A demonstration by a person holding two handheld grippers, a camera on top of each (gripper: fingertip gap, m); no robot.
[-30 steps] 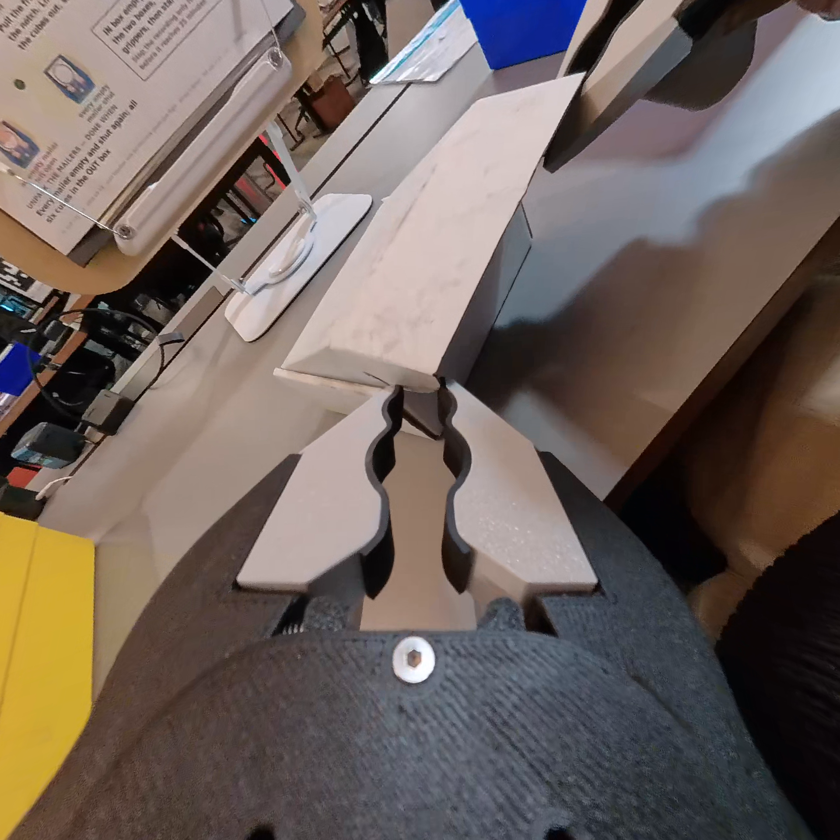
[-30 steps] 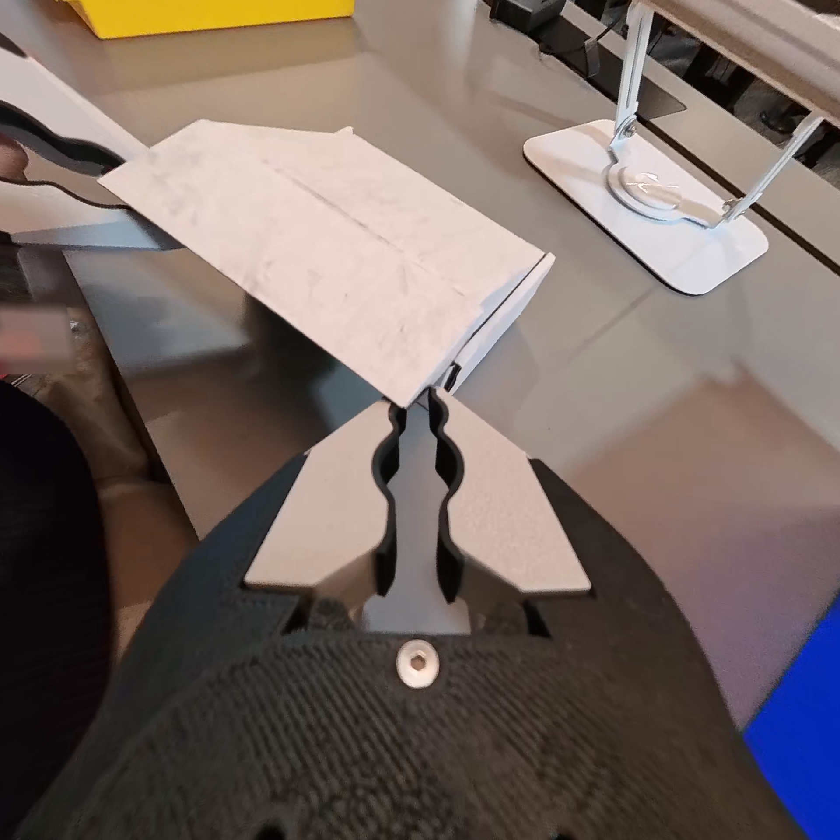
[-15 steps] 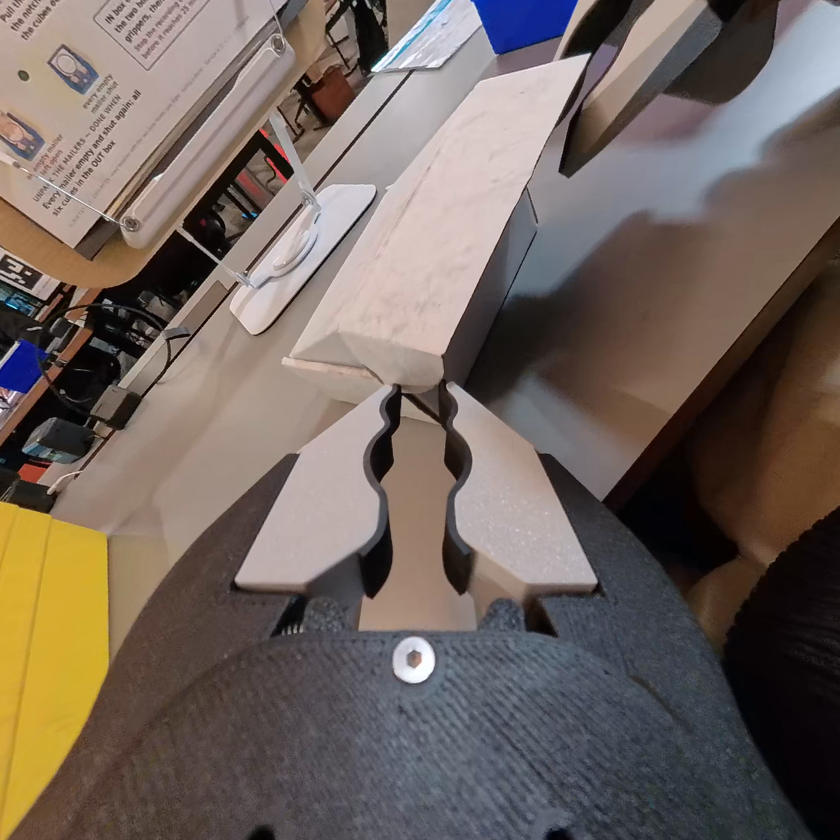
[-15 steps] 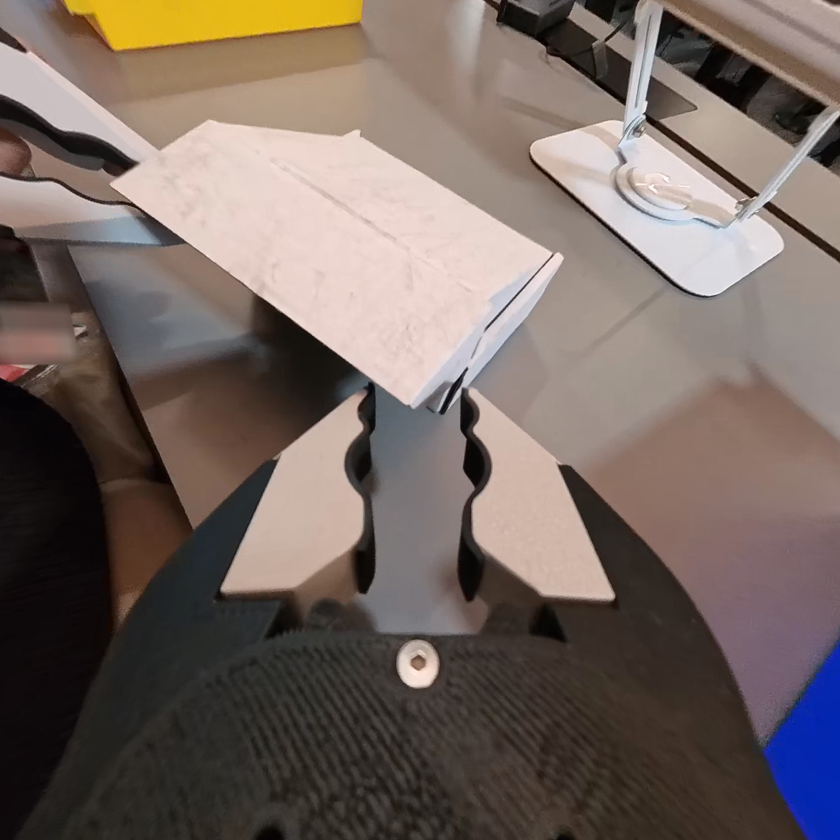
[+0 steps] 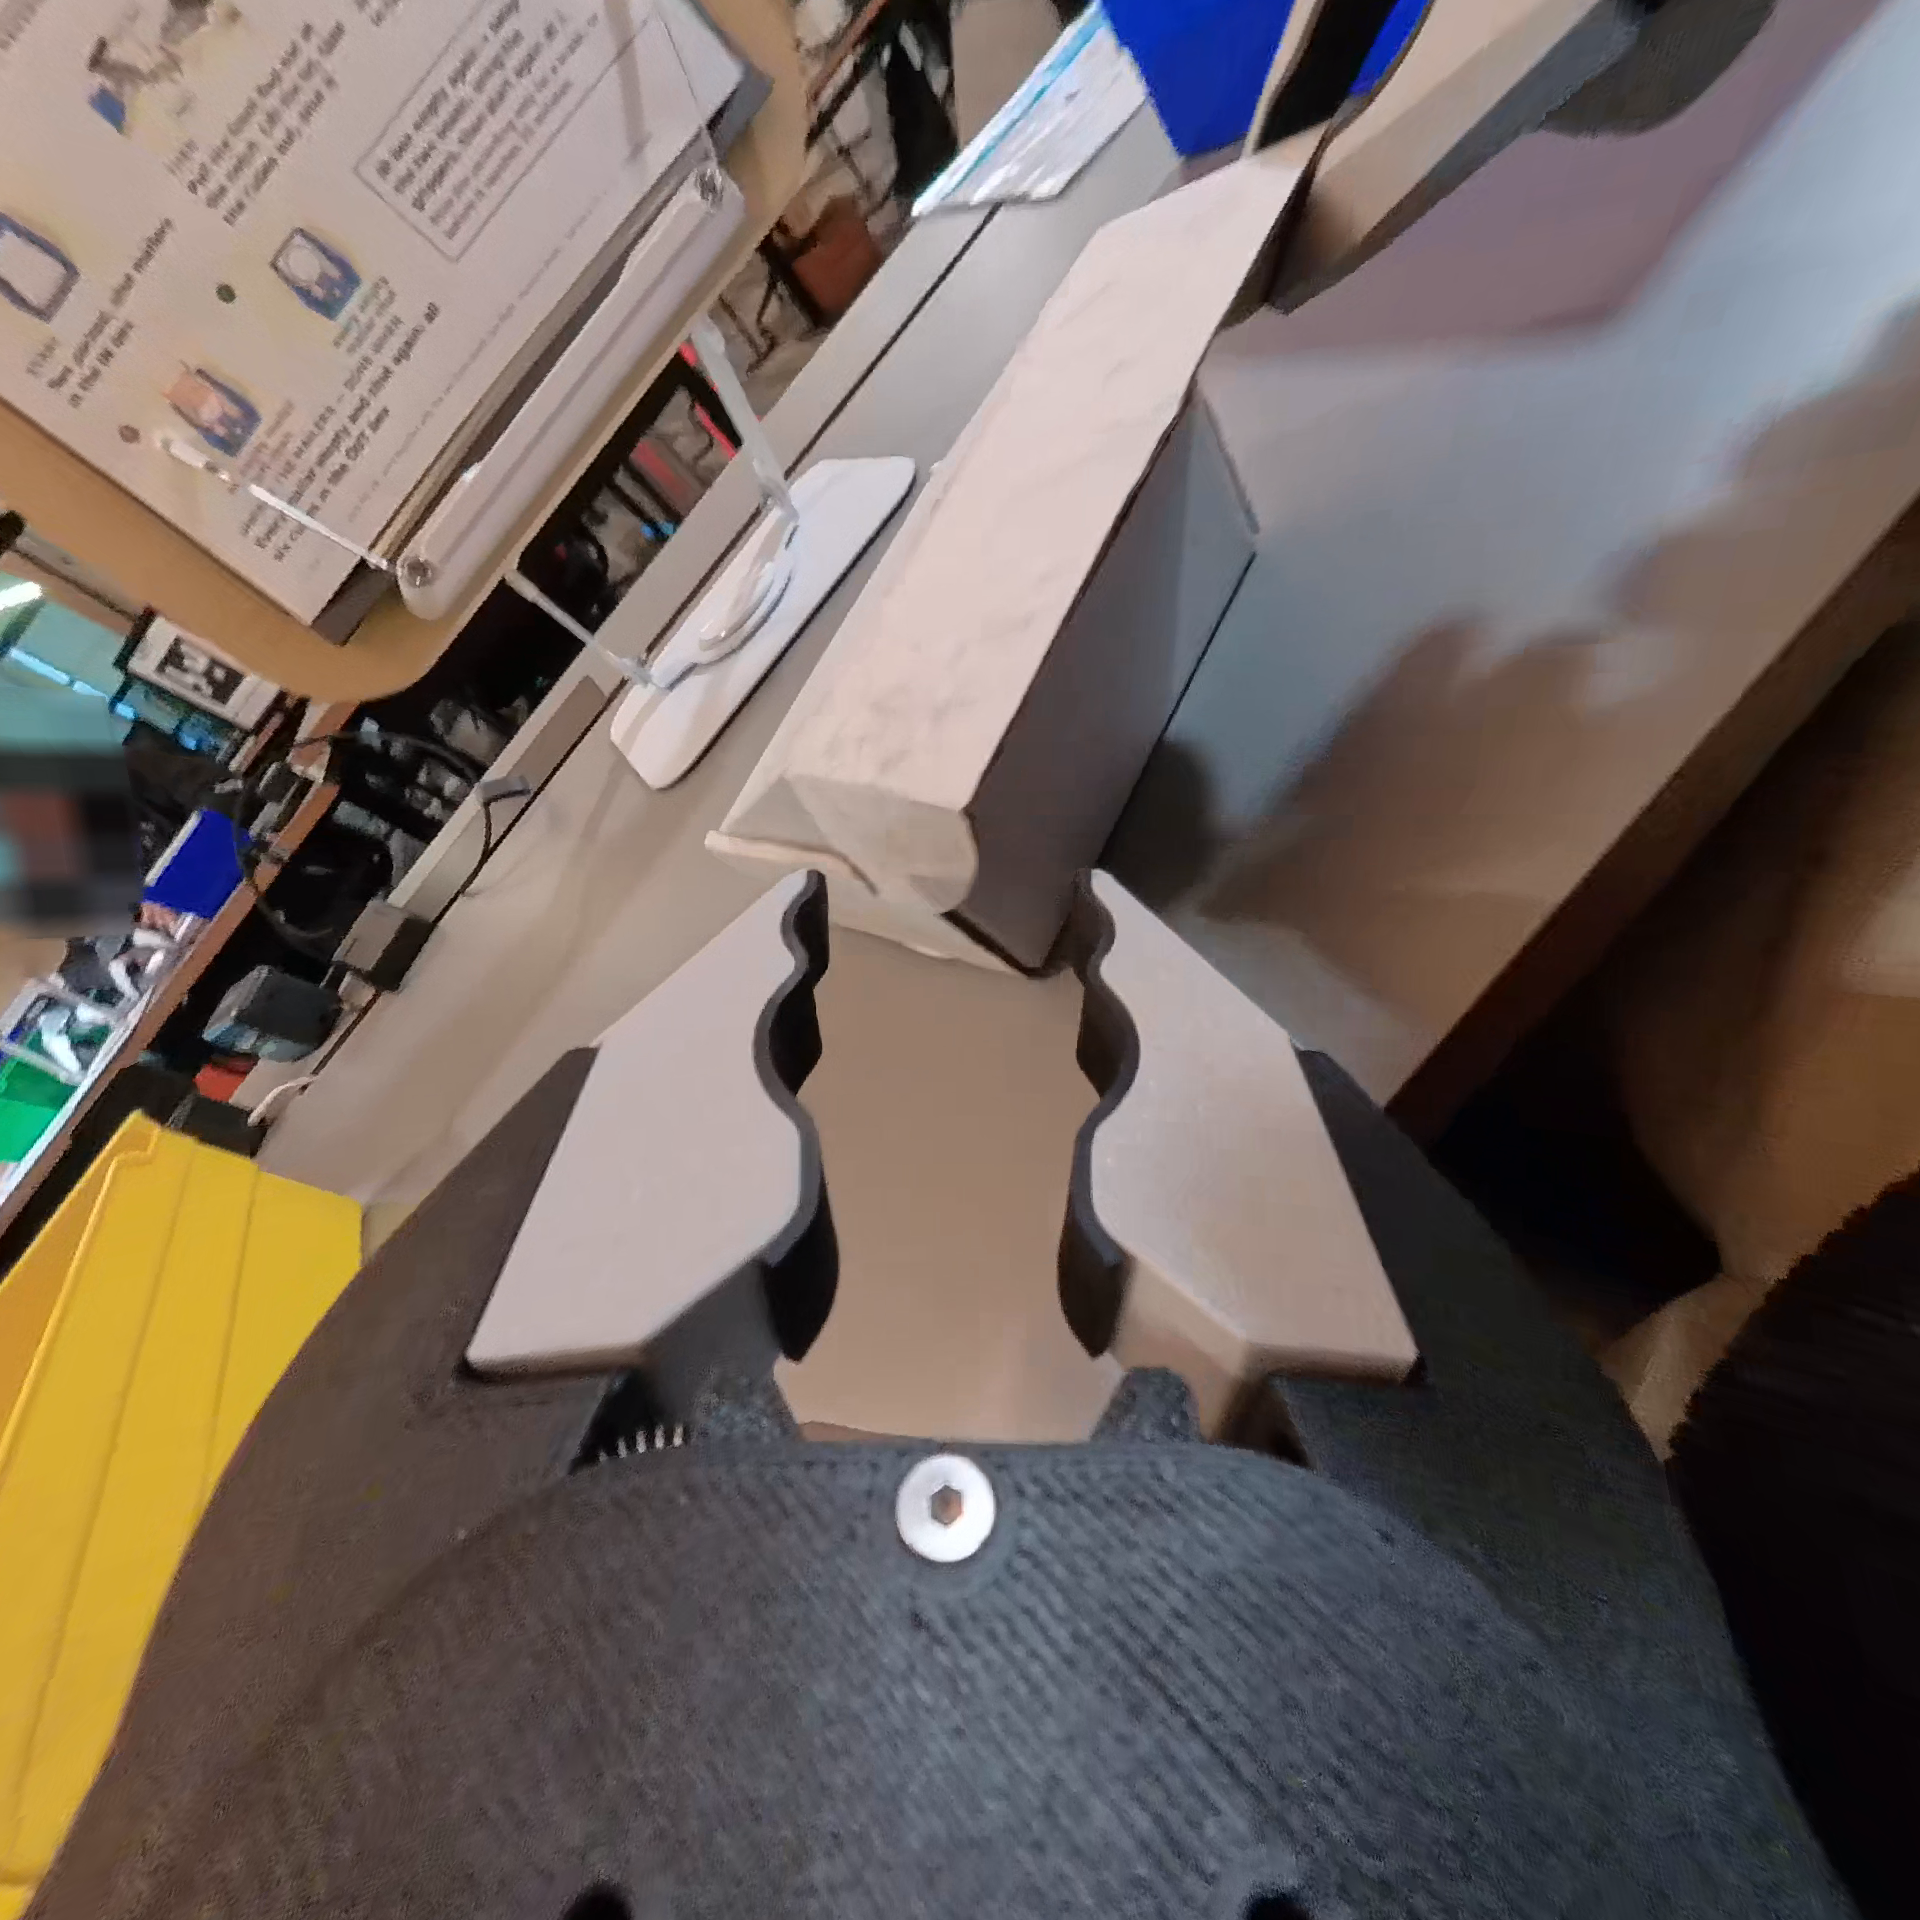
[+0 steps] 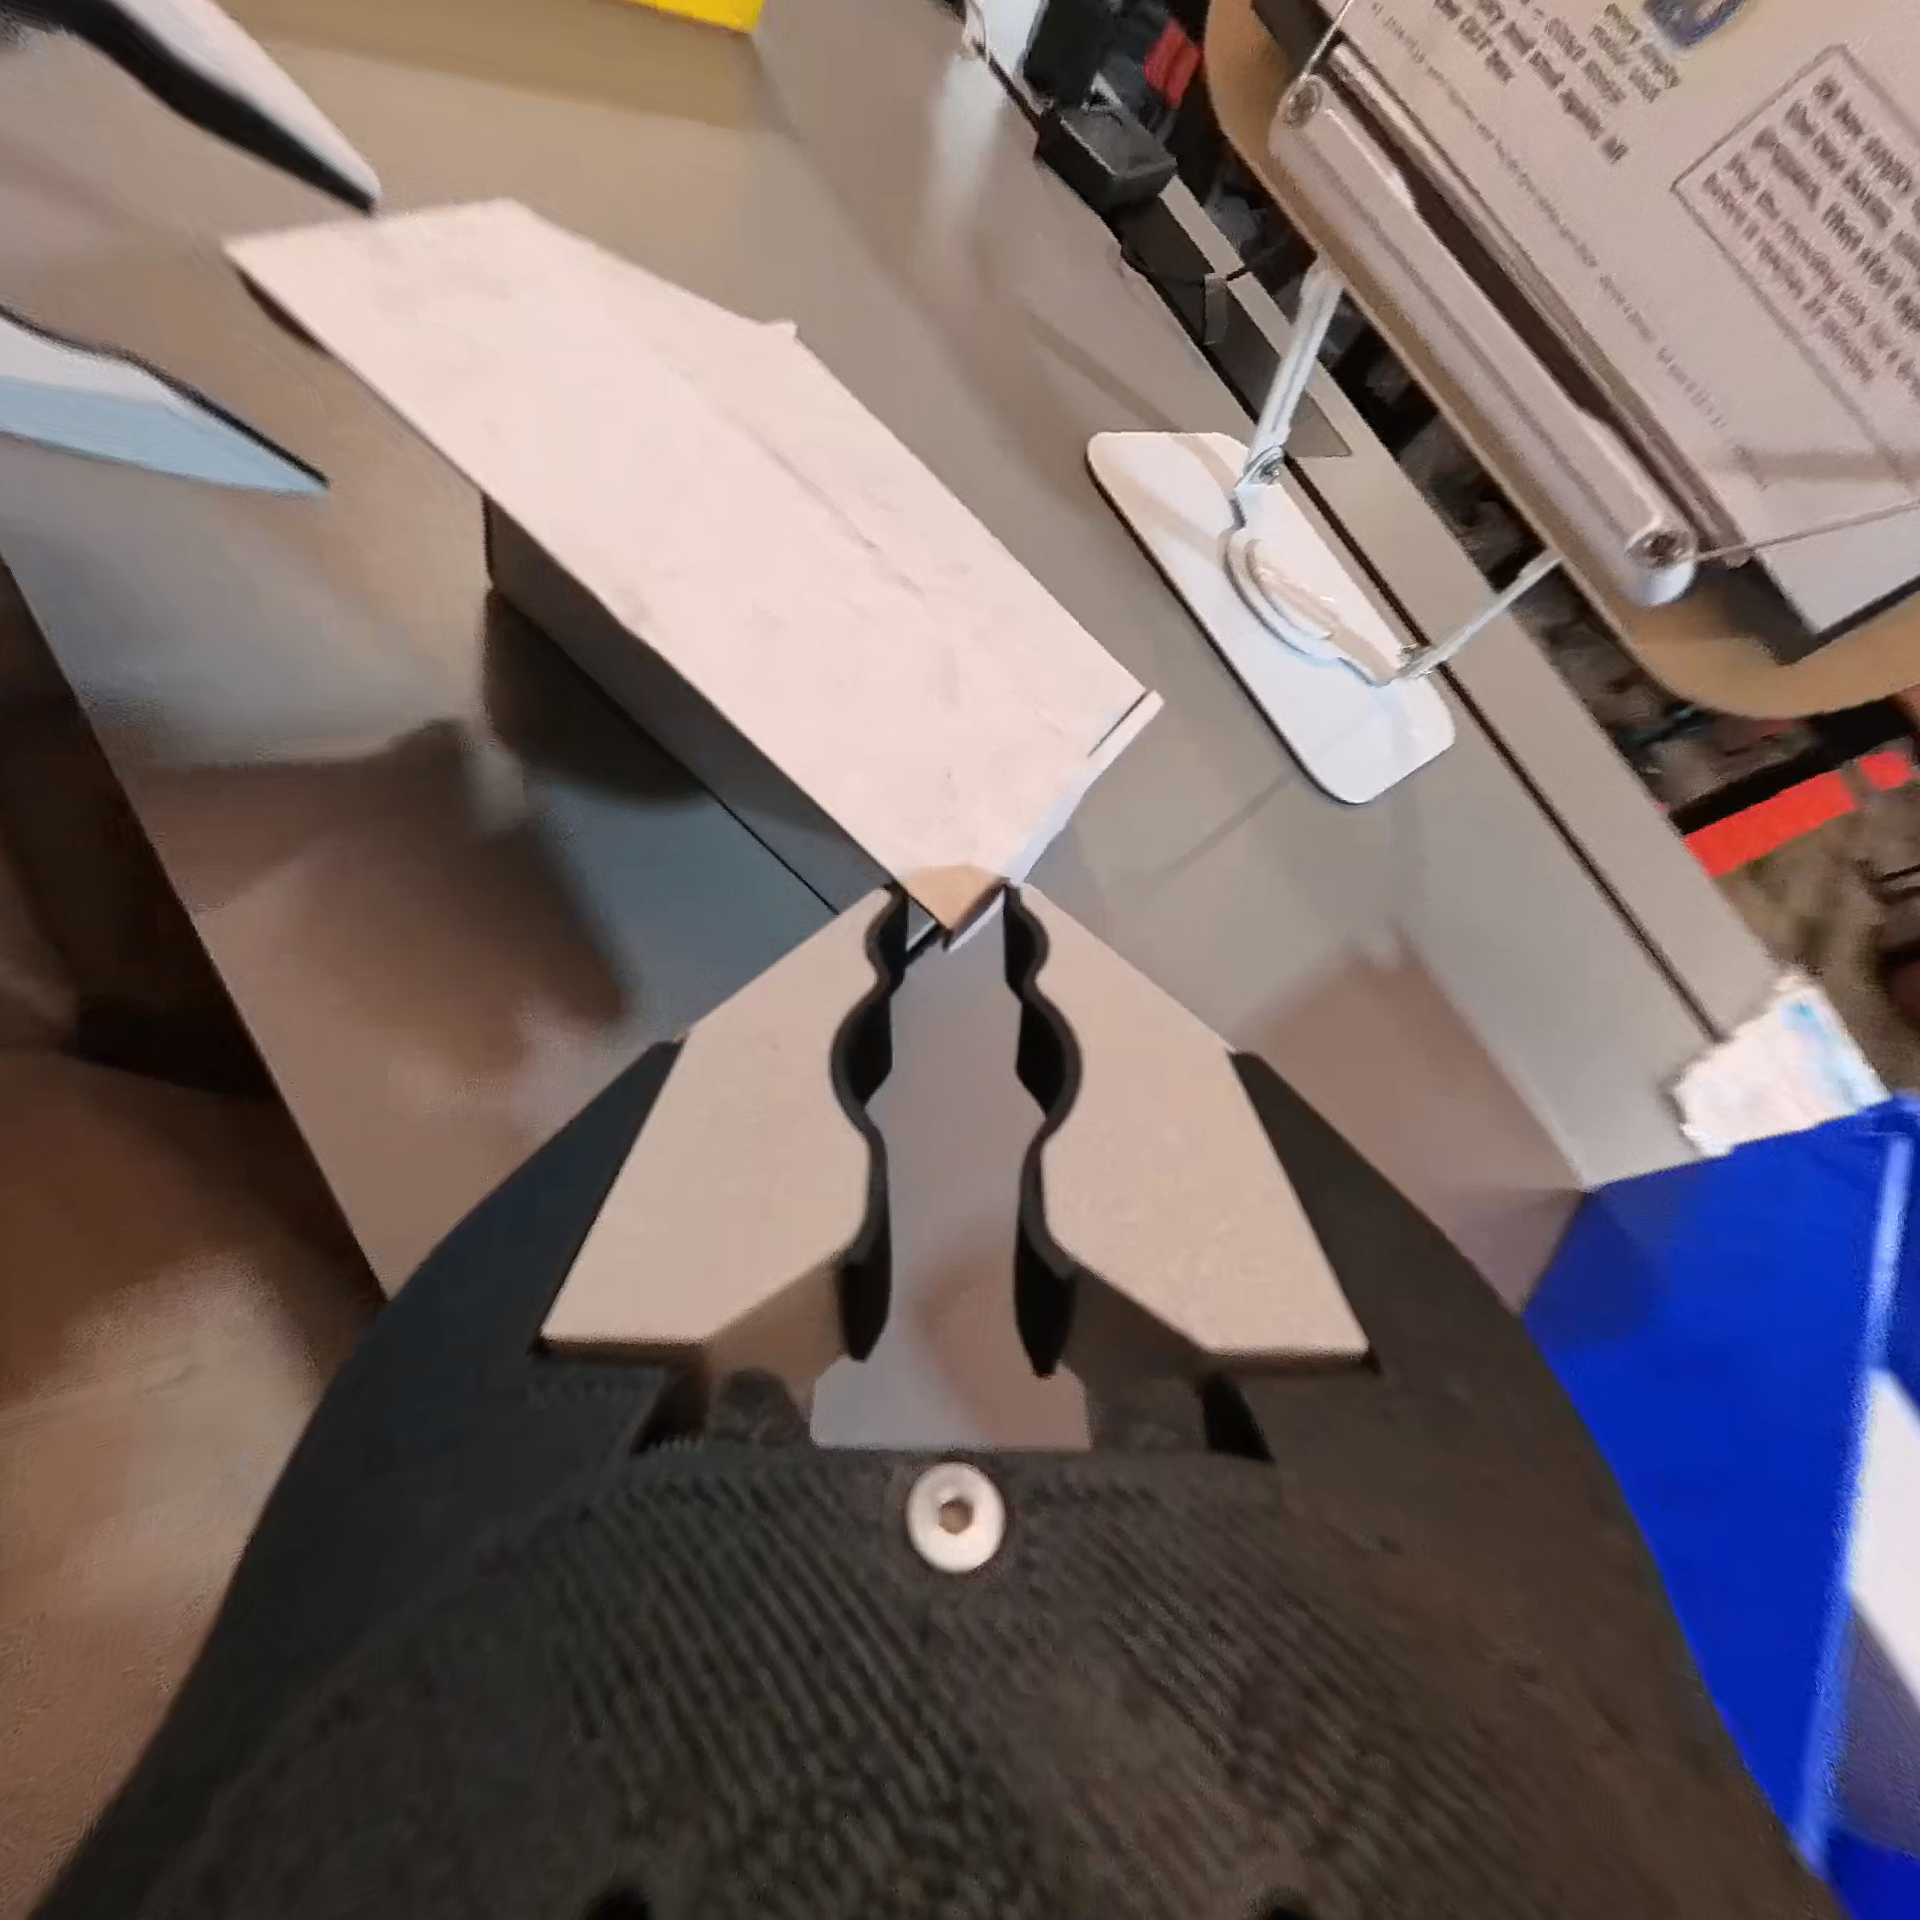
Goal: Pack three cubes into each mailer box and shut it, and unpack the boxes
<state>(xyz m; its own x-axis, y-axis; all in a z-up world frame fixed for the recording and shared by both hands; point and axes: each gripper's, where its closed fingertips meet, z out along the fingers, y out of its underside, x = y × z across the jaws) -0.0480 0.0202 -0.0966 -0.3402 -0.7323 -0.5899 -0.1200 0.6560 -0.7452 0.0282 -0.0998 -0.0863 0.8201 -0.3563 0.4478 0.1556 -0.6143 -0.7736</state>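
A white mailer box (image 5: 997, 582) with its lid down lies on the grey table (image 5: 1455, 436). My left gripper (image 5: 948, 904) is open, and the box's near corner sits between its fingertips without being gripped. In the right wrist view the box (image 6: 727, 540) runs away to the upper left. My right gripper (image 6: 951, 914) is nearly closed, with the box's near corner tab pinched between its tips. The left gripper's spread fingers (image 6: 208, 135) show at the box's far end. The right gripper's fingers (image 5: 1455, 135) show beyond the box in the left wrist view. No cubes are in view.
A yellow bin (image 5: 135, 1455) stands at the left, and a blue bin (image 6: 1714, 1351) at the right. An instruction sheet sits on a white stand (image 6: 1278, 613) behind the box. The table's front edge (image 5: 1579, 862) runs close to the box. About 15 cm separates my left fingertips from my right.
My left gripper has let go of the box corner and opened wide. My right gripper opened half a second ago and has since closed on the opposite corner. The lid has come down.
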